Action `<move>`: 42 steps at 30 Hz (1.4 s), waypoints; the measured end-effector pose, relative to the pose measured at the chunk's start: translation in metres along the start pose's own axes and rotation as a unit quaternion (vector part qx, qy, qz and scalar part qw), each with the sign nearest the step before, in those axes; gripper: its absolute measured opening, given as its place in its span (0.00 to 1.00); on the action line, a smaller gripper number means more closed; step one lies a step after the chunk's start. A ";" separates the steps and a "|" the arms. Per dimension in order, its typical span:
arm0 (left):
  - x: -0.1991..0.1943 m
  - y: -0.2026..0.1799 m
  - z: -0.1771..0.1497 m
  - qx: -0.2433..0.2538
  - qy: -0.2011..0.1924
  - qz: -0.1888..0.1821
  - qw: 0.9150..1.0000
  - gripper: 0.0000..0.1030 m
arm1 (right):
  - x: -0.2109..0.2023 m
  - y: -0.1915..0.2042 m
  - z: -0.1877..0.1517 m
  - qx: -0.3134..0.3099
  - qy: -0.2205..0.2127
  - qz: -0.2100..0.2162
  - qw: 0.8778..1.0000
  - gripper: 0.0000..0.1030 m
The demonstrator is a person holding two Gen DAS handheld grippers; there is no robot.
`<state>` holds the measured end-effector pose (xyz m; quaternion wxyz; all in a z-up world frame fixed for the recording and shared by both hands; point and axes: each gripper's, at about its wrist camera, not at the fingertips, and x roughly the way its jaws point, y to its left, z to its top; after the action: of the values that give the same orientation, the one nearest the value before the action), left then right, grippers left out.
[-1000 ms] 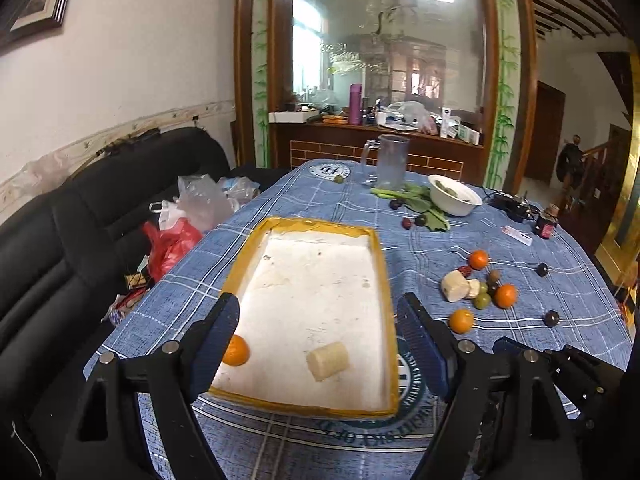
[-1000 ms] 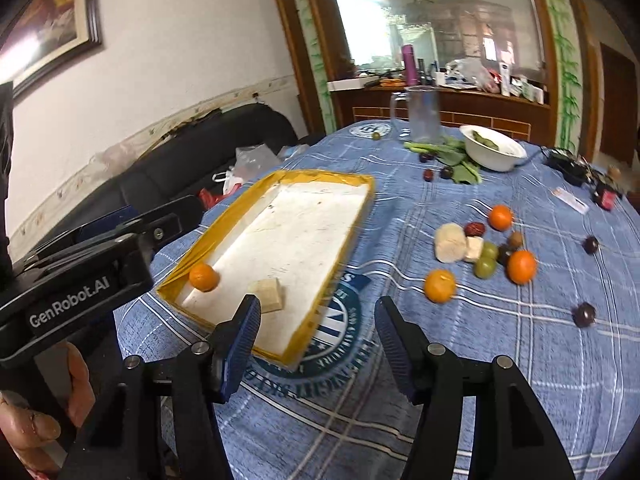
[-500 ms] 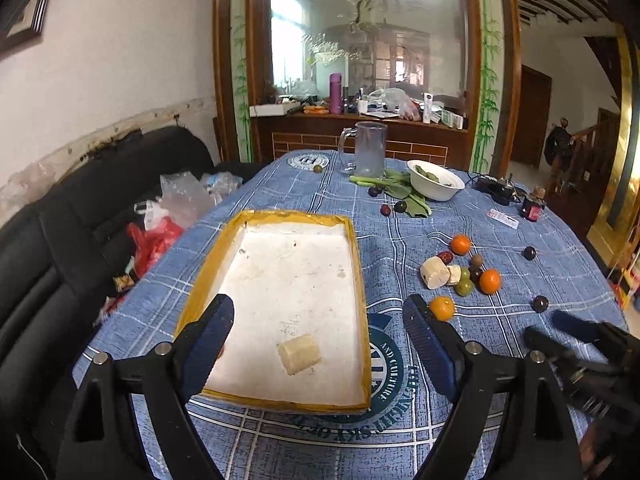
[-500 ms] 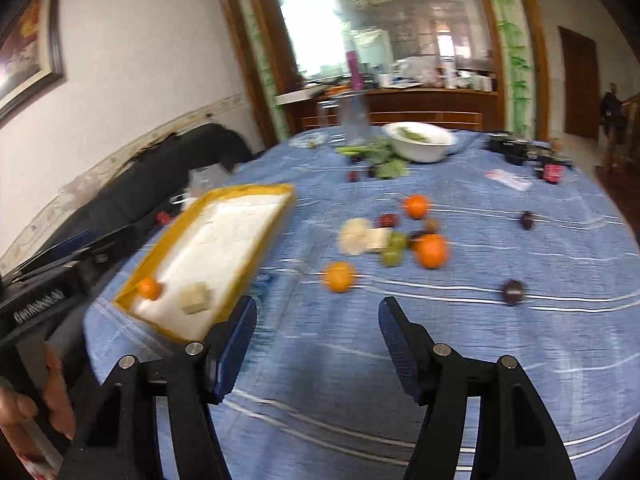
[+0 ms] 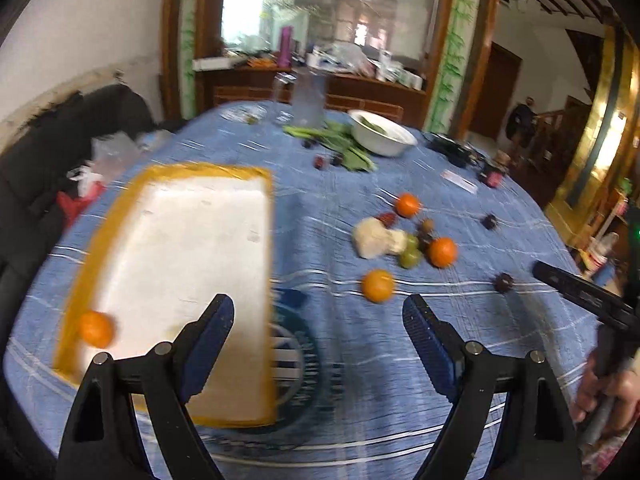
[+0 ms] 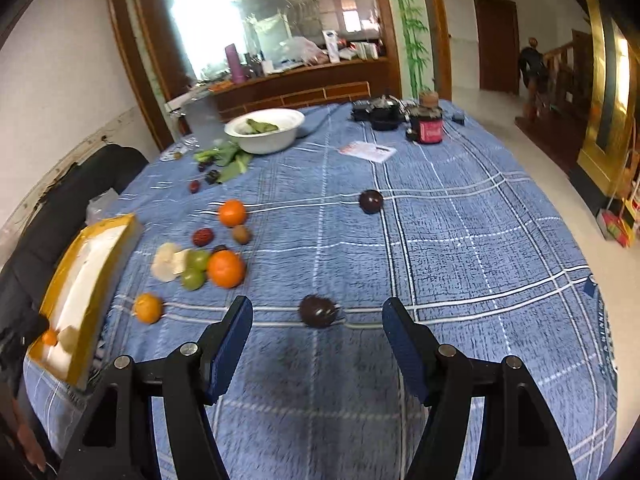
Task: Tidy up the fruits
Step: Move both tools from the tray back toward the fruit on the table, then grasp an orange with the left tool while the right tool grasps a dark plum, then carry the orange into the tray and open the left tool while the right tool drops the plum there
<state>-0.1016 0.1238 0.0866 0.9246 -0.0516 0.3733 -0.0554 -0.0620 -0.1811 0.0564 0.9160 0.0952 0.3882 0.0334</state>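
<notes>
A yellow-rimmed white tray [image 5: 172, 170] lies on the blue checked cloth and holds one orange [image 5: 96, 329]. My left gripper [image 5: 318, 308] hovers open over the tray's right edge, nothing between its fingers. A loose orange [image 5: 378, 286] lies just beyond it, with pale chunks [image 5: 374, 238], green fruit [image 5: 410, 256] and two more oranges behind. My right gripper [image 6: 317, 306] is open above the cloth. A dark round fruit [image 6: 318, 311] lies on the cloth just past its fingertips, untouched. A second dark fruit [image 6: 371, 201] sits farther back. The tray [image 6: 92, 232] is at the far left.
At the table's far end stand a white bowl [image 6: 264, 130] with greens, loose leaves [image 6: 228, 160], a red jar [image 6: 430, 128] and a glass pitcher [image 5: 308, 98]. A black sofa [image 5: 36, 168] with bags runs along the left. A hand [image 5: 612, 384] holds the right gripper.
Both grippers swung right. The right one left the tray for the open cloth near the dark fruit, and its jaws widened slightly. The left now straddles the tray's right edge, hiding the pale chunk.
</notes>
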 end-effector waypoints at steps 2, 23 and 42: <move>0.012 -0.010 0.000 0.006 0.010 -0.014 1.000 0.83 | 0.016 0.001 0.001 0.006 0.016 0.004 1.000 0.69; 0.124 -0.053 0.003 0.066 0.082 -0.039 0.994 0.42 | 0.059 0.003 -0.006 -0.023 0.053 -0.017 0.998 0.54; 0.105 -0.038 0.005 0.026 0.027 -0.063 0.997 0.30 | 0.036 0.002 -0.005 -0.016 0.002 0.011 1.000 0.28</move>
<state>-0.0256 0.0713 0.0234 0.9098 -0.0498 0.3927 -0.1248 -0.0405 -0.1729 0.0278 0.9162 0.0850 0.3885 0.0497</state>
